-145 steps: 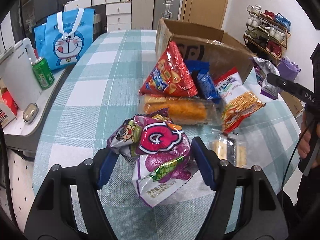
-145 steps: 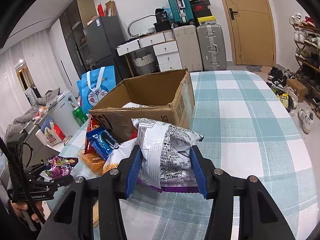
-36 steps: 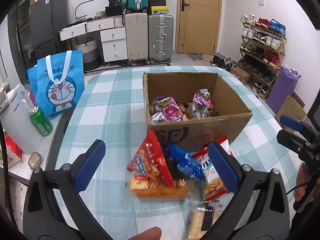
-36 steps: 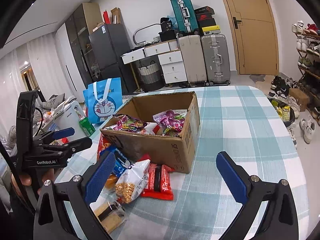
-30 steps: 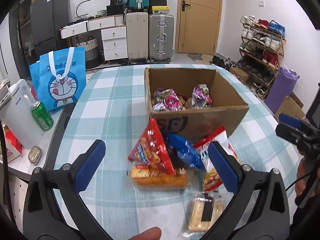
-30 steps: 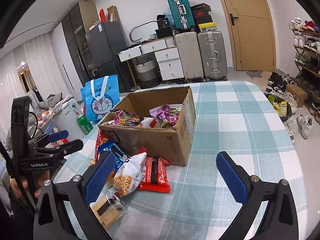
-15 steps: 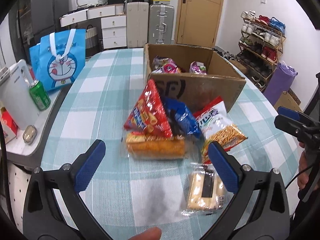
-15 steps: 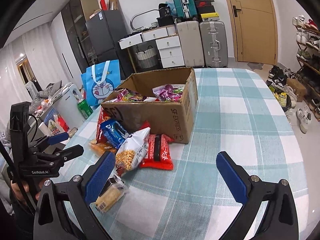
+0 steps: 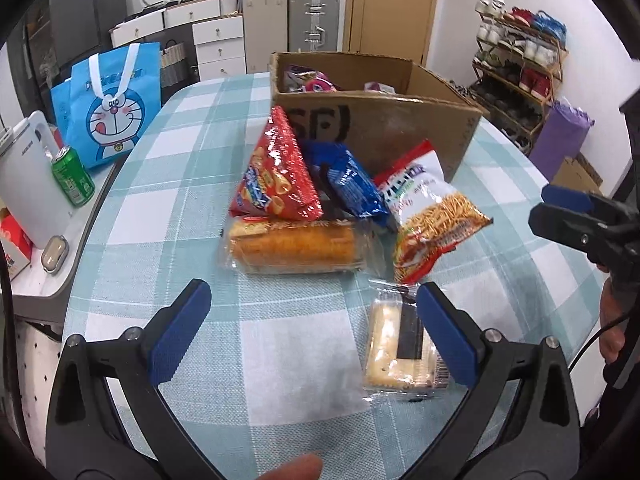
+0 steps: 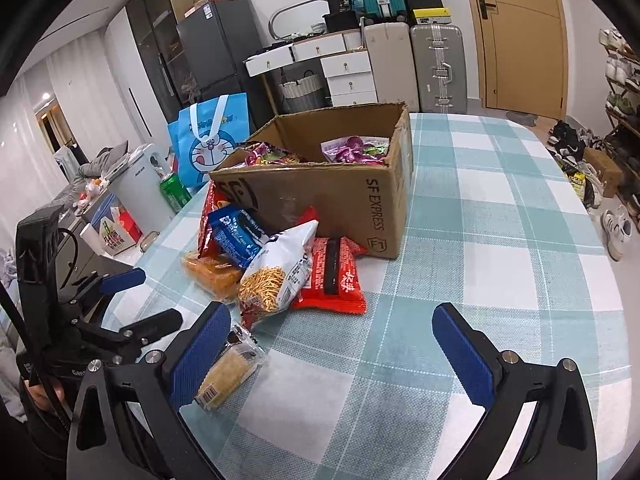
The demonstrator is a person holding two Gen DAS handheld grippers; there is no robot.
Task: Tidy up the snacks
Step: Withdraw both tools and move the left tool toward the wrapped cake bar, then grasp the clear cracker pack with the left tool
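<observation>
A cardboard box [image 9: 400,128] holding purple snack bags [image 10: 352,148] stands on the checked table [image 9: 180,168]. In front of it lie a red chip bag [image 9: 276,176], a blue cookie pack [image 9: 352,188], an orange cake roll [image 9: 296,246], a white noodle-snack bag [image 9: 428,216], a red flat pack [image 10: 332,276] and a clear cracker pack [image 9: 400,352]. My left gripper [image 9: 312,332] is open and empty, low over the table, its right finger beside the cracker pack. My right gripper [image 10: 332,356] is open and empty, right of the pile.
A blue Doraemon bag [image 9: 108,100], a green can [image 9: 72,176] and a white appliance [image 9: 24,184] are on a side counter at the left. Suitcases, drawers and a door are behind. A shoe rack [image 9: 520,64] is at the right.
Both open grippers have dropped lower and closer to the loose snacks in front of the box. The cracker pack now lies by my left gripper's right finger.
</observation>
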